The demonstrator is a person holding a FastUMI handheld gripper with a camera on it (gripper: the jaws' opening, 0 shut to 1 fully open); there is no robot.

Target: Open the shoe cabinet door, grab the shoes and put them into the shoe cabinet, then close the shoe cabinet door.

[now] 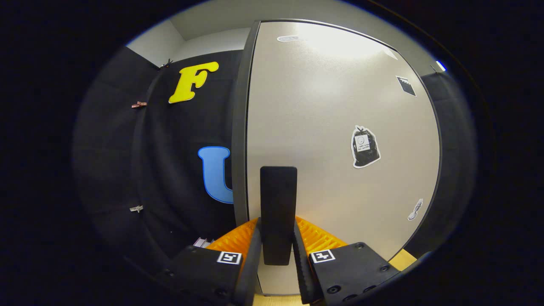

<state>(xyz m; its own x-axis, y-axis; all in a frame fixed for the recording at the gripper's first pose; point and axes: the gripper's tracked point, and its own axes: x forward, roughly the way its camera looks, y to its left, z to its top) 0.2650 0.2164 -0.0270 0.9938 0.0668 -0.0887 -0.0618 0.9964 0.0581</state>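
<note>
At the cabinet front: my gripper [278, 238] clamped on the door's black handle [278, 204].
L to R: dark door edge [240, 127], then handle upright btwn both fingers, pads pressing its sides; pale shoe cabinet door [331, 110] w/ stickers beyond.

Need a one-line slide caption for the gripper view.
Gripper shut on the black rectangular door handle of the pale beige shoe cabinet door, orange-ribbed fingers pressing either side.

Pale shoe cabinet door [340, 127] (dark-edged) stands upright; its black handle [278, 212] sits clamped between the gripper [277, 255] fingers
</note>
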